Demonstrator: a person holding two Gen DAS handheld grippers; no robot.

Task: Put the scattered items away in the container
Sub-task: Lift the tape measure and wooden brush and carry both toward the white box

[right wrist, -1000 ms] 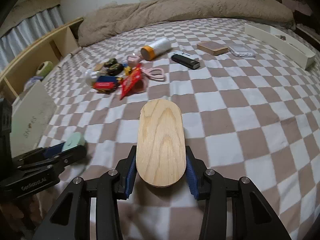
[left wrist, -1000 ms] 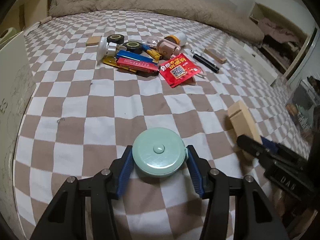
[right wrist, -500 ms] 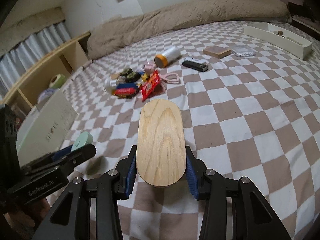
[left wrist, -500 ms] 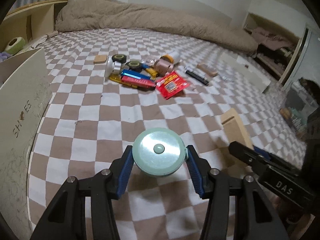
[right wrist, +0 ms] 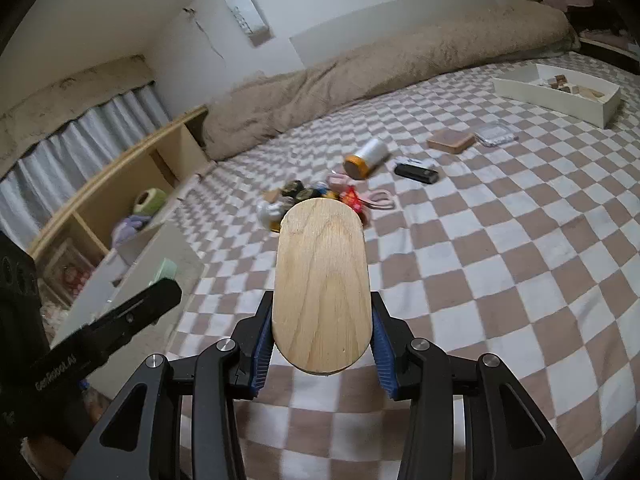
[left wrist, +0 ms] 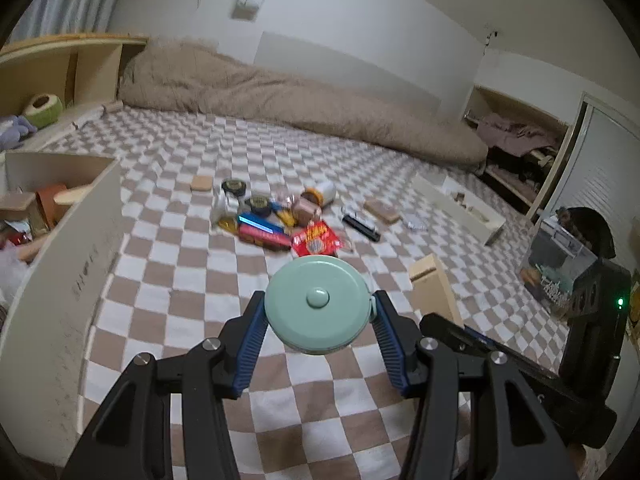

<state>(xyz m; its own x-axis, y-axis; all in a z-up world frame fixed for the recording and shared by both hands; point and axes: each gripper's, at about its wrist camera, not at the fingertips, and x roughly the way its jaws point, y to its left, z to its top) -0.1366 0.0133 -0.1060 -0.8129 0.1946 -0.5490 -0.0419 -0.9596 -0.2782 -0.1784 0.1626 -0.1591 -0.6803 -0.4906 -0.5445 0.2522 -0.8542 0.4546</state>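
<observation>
Right gripper [right wrist: 322,346] clamped on an oval wooden board [right wrist: 322,288], blue pads [right wrist: 262,346] pressed to its two long edges, board raised above the checkered bedspread [right wrist: 500,264]. At lower left, left gripper [right wrist: 104,324] reaching in, a pale green thing just visible past its tip. Beige box [right wrist: 132,276] at left, open-topped. Beyond the board's far end, a cluster of small items: orange-capped bottle [right wrist: 366,156], black case [right wrist: 416,173], brown pad [right wrist: 451,140]. White tray [right wrist: 556,96] far right.
</observation>
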